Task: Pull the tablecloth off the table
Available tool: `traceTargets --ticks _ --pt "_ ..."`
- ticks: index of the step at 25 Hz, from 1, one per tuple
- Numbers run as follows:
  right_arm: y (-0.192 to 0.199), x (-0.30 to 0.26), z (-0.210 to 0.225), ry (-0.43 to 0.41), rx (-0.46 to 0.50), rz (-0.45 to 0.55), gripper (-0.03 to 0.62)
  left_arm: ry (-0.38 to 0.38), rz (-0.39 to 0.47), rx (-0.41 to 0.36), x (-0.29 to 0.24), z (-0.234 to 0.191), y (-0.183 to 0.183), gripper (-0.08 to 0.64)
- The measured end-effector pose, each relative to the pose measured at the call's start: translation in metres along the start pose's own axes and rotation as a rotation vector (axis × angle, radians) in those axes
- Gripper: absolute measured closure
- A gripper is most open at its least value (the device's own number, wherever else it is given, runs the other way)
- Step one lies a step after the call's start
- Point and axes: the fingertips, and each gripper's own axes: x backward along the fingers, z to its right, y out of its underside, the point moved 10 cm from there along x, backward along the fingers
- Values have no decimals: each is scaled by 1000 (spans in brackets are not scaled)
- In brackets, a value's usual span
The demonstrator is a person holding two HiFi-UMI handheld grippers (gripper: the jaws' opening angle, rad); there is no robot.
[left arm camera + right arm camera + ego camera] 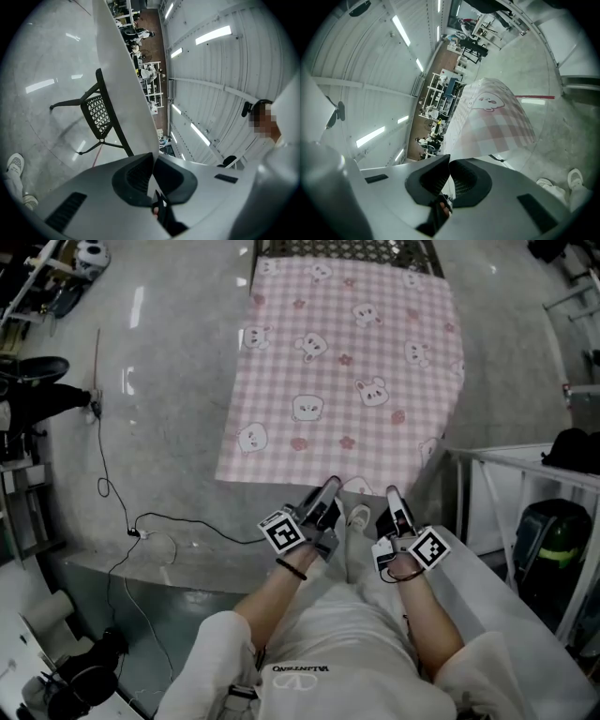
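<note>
— How do the fingers stand?

— Both pairs are pressed together on cloth. The left gripper point(153, 158) pinches the near hem of the tablecloth point(123, 70), and the cloth's pale underside rises straight out of its jaws. The right gripper point(449, 161) pinches the same hem, with the pink check running away from it.

— And from there outward?

— In the head view the two sit side by side at the lower middle of the frame, a little right of the hem's middle. The cloth runs from them straight up the frame, spread above the grey floor point(159, 381), with its long axis pointing away from the person. Its far edge lies at the top of the frame, at the black mesh table point(347, 249).

— So which way would the pull go?

— Down the frame, I judge, toward the person's body and along that axis. Neither hand is nearer, since both hold the same edge. Only the far strip seems to rest on the table, so the cloth looks nearly off.
</note>
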Motion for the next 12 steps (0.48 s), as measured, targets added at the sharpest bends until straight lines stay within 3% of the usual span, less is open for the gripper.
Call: traceTargets --ticks 3,7,12 --pt "20 -9 28 -8 -28 -2 581 -17 -3 -8 11 -32 3 557" --pt "26 12 16 -15 -14 -8 581 -7 -3 -19 28 -16 15 557" --pt "12 -21 29 -27 -1 -37 581 -19 6 -77 6 -30 -4 557"
